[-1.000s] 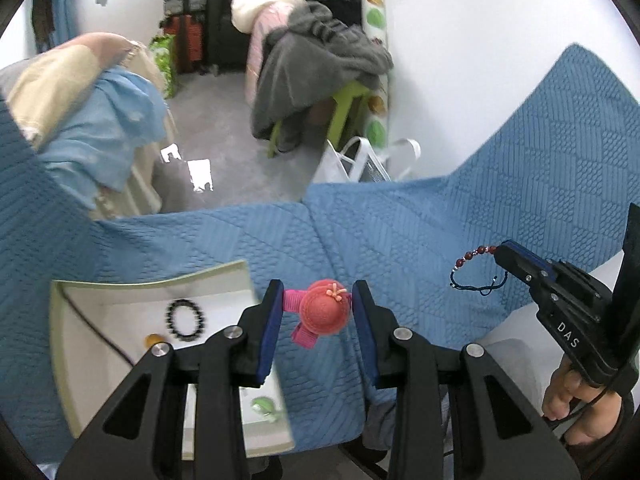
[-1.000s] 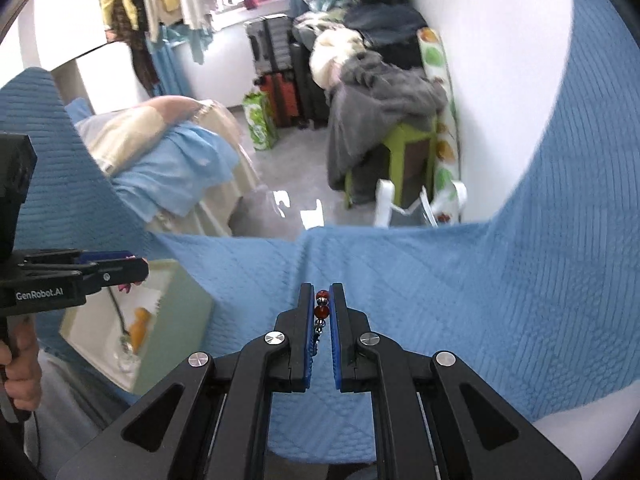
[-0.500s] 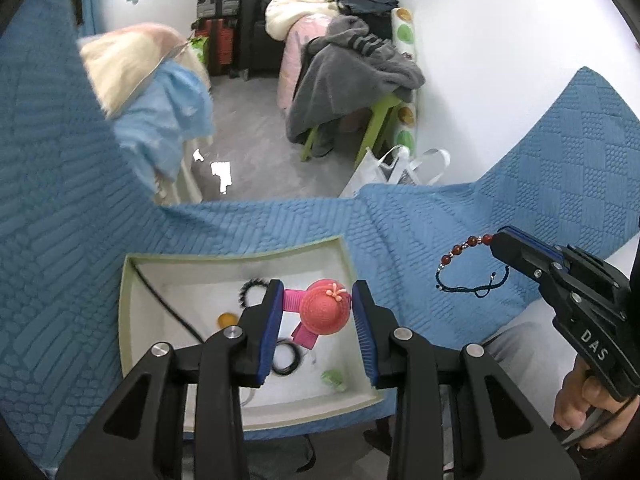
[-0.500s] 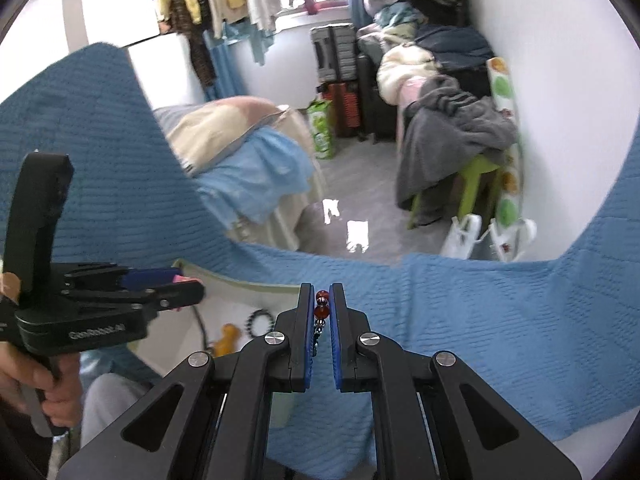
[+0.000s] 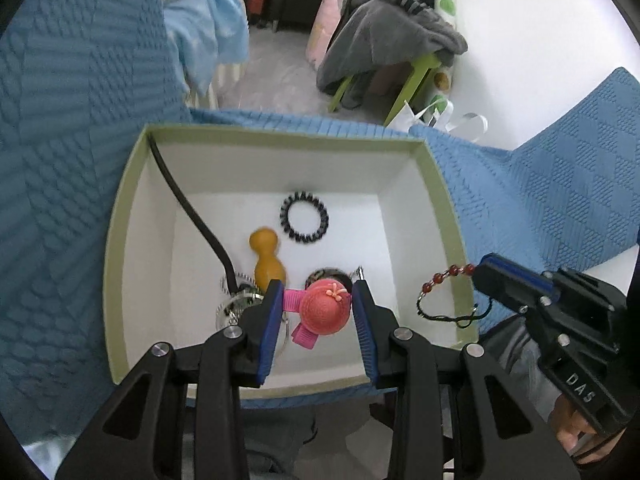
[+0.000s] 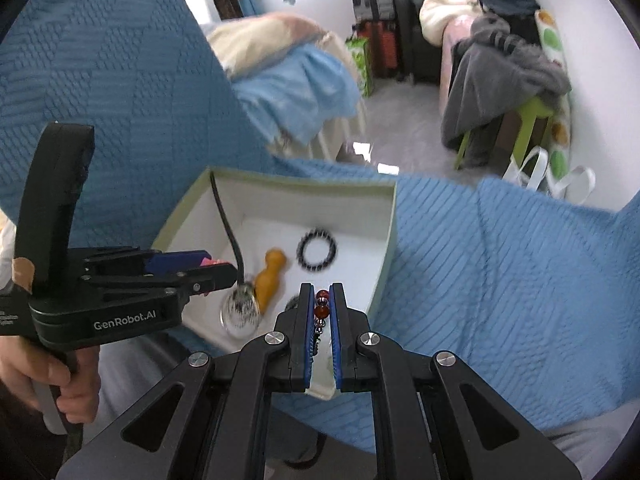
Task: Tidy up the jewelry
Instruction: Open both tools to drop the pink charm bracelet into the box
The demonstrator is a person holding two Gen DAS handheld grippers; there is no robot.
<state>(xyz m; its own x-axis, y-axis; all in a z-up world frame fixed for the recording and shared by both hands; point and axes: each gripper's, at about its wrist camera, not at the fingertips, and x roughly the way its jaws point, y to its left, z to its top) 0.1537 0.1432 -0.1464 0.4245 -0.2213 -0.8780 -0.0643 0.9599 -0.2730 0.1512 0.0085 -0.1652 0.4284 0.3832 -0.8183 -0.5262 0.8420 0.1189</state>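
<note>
The left gripper (image 5: 316,312) is clamped on a little pink hat hair clip (image 5: 325,307), holding it above the near part of the open box (image 5: 120,240) that sits on the blue quilted bedspread (image 5: 560,200). The clip looks light and fairly firm: the knitted crown would give a bit, while the ribbon-covered clip bar under it is the stiff part, so the squeeze across the crown should hold but could twist.

To the right, the right gripper (image 6: 323,304) is pinched together on a red bead bracelet (image 6: 321,307). Seen from the left, the bracelet (image 5: 444,284) hangs just over the box's right wall, its black cord drooping in a loose loop. It is limp and light; the round beads look slippery, so a grip on the cord or between beads seems safer.

Already lying in the box are a black bead ring (image 5: 305,224), an amber gourd pendant (image 5: 267,261) and a dark cord (image 5: 188,208) leading to a silvery piece.
</note>
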